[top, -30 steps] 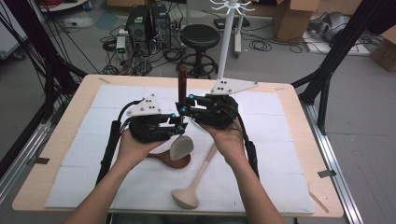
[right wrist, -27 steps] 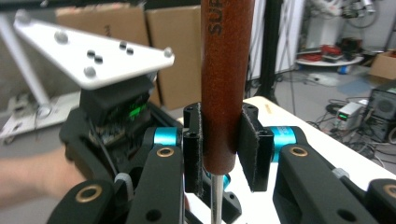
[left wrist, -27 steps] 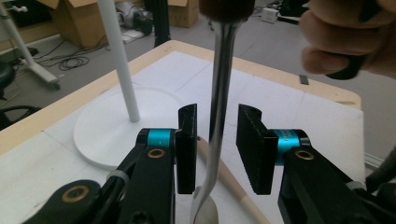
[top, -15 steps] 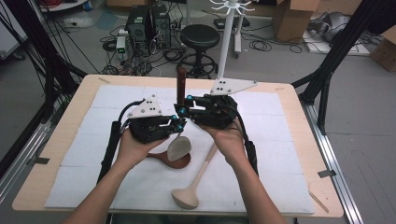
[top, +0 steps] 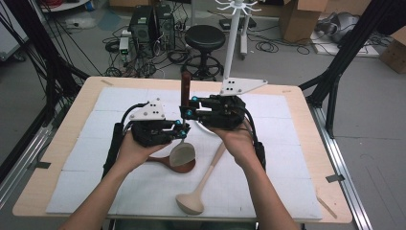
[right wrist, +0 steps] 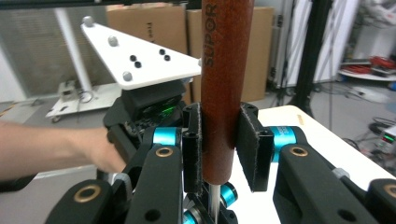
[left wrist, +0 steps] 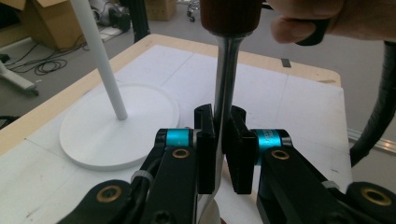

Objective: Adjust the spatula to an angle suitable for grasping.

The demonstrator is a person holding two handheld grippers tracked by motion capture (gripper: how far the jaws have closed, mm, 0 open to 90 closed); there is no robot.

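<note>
A steel ladle stands upright between my two grippers, its red-brown wooden handle (top: 185, 84) on top and its bowl (top: 182, 153) hanging just above the mat. My left gripper (top: 184, 130) is shut on the metal shaft (left wrist: 226, 70). Its jaws have just been opening a little, with the shaft still pressed between the pads (left wrist: 205, 140). My right gripper (top: 187, 109) sits higher and is shut on the wooden handle (right wrist: 226, 70), which fills the gap between its pads (right wrist: 250, 140). In the right gripper view my left gripper (right wrist: 219, 196) is just below.
A dark brown wooden spoon (top: 165, 165) lies on the white mat under the ladle's bowl. A pale wooden ladle (top: 201, 184) lies toward the table's front. A white stand with a pole (top: 233, 48) and a round base (left wrist: 116, 126) rises behind the grippers. A black stool (top: 205, 38) stands beyond the table.
</note>
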